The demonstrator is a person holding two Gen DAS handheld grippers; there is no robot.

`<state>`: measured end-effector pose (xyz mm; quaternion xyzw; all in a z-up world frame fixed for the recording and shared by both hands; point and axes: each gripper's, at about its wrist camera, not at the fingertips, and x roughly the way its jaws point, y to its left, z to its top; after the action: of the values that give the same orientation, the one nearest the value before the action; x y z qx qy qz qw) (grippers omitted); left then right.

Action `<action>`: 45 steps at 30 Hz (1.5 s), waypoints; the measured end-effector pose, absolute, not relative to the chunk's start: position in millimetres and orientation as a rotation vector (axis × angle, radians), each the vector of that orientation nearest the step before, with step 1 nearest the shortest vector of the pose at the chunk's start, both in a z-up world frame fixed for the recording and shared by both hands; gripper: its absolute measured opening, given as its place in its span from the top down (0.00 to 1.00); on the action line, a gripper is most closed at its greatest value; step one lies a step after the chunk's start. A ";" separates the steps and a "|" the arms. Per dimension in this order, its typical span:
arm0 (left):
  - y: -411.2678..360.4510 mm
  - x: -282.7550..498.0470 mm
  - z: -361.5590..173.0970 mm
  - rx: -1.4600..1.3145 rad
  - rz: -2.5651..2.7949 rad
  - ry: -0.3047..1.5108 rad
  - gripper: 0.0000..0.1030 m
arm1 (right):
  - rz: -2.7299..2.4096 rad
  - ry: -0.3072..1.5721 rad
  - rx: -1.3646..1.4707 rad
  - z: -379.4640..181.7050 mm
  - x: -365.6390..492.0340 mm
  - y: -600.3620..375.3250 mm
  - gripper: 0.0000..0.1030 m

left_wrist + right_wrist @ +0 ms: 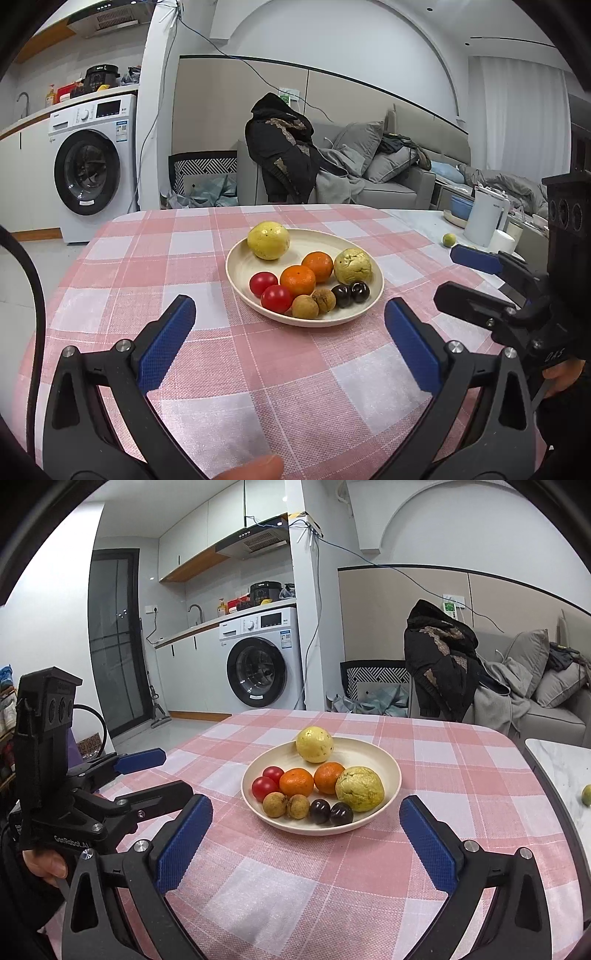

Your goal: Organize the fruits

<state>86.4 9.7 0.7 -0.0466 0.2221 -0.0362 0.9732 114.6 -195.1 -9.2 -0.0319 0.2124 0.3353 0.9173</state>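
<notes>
The fruits sit together on a cream plate (236, 258) near the middle of the tabletop (155, 236), which is covered by a pink-and-white checked cloth.

Plate contents, far side to near side:
- One smooth yellow fruit (268, 240) at the far rim.
- Two oranges (297, 280), touching each other, at the centre.
- One wrinkled yellow-green fruit (352, 266) at the right, just beside the oranges.
- Two red tomatoes (276, 298) at the left, touching.
- Two brown longans (305, 306) at the near rim, side by side.
- Two dark cherries (341, 295) to the right of the longans.

One small green fruit (448, 239) lies apart from the plate, on a white marble surface to the right of the cloth.

The left gripper (290, 341) is released: its blue pads stand wide apart above the cloth, just short of the plate's near rim, with nothing between them. The right gripper (304, 834) is likewise released, pads spread wide and empty, facing the plate from the near side. Each gripper appears at the edge of the other's view, with a hand (44, 862) on its handle.

Beyond the tabletop stand a washing machine (94, 166) to the left and a grey sofa (388, 177) bearing a dark jacket (282, 147).
</notes>
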 end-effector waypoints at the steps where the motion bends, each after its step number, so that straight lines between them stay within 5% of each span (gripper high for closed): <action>1: 8.9 87.0 0.6 -0.092 -0.074 0.447 0.01 | 0.690 0.432 -0.064 -8.9 114.0 -195.7 0.00; 45: 5.4 88.1 0.5 -0.086 -0.085 0.447 0.01 | 0.690 0.402 -0.059 -5.9 108.7 -198.7 0.00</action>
<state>88.1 5.4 0.5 -0.0427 0.2215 -0.0419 0.9733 108.7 -198.7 -5.9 -0.0287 0.1958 0.3360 0.9208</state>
